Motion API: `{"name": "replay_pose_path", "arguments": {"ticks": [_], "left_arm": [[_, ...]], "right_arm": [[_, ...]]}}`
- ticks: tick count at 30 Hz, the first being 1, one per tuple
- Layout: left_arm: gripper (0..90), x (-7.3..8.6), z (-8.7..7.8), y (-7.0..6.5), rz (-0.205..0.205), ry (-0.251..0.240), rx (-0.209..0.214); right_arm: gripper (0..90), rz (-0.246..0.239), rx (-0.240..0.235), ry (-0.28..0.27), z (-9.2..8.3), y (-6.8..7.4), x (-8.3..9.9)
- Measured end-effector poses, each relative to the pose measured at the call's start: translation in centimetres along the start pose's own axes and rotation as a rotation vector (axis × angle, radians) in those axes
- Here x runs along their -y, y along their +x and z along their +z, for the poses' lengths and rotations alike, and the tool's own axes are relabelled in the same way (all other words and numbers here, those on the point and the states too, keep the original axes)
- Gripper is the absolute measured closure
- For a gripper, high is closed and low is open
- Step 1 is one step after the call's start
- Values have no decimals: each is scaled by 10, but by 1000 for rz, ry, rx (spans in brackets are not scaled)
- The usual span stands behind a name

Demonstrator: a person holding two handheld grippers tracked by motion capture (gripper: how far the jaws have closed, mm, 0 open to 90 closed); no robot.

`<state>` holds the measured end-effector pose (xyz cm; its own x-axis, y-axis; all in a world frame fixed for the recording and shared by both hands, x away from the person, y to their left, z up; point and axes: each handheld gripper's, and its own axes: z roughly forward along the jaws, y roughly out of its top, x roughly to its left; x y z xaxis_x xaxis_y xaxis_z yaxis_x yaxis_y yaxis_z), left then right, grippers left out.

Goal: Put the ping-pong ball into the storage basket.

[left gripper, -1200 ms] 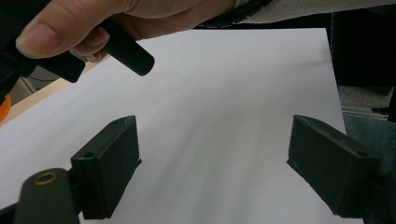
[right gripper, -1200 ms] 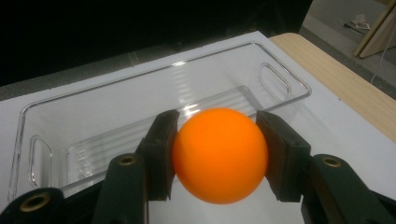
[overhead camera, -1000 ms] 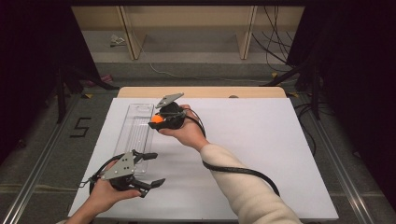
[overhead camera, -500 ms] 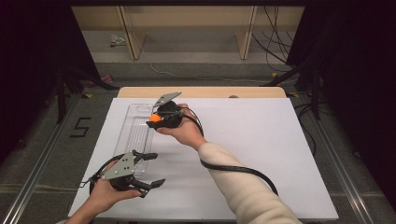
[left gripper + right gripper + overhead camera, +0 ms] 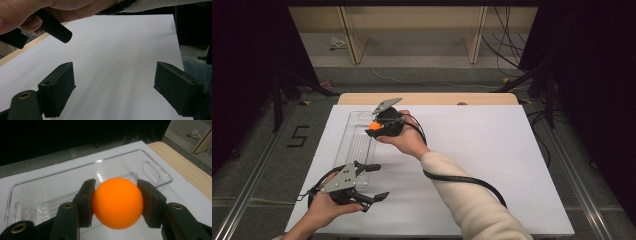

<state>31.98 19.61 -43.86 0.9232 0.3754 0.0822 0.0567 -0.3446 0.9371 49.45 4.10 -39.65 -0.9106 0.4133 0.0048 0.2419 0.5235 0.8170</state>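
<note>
An orange ball sits clamped between the two black pads of my right gripper, which is shut on it. In the high view that gripper hovers over the right rim of a clear plastic tray with the ball at its tip. The tray lies empty below and beyond the ball. My left gripper stays near the front left of the white board, jaws wide apart. In the left gripper view, my left gripper has nothing but white surface between its pads.
The white board lies on a wooden table whose edge shows at the back. A black cable trails along the right forearm. Dark floor with a metal rail lies to the left, and shelving legs stand behind.
My right gripper has shifted slightly left and toward the back over the tray, still carrying the ball. The left gripper has kept still.
</note>
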Motion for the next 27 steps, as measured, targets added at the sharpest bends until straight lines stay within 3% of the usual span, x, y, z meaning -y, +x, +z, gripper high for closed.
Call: {"name": "replay_pose_path", "arguments": {"ticks": [27], "left_arm": [[162,0,1,0,10,8,6]], "right_arm": [[514,-9,-10,5,12,1,-11]]}}
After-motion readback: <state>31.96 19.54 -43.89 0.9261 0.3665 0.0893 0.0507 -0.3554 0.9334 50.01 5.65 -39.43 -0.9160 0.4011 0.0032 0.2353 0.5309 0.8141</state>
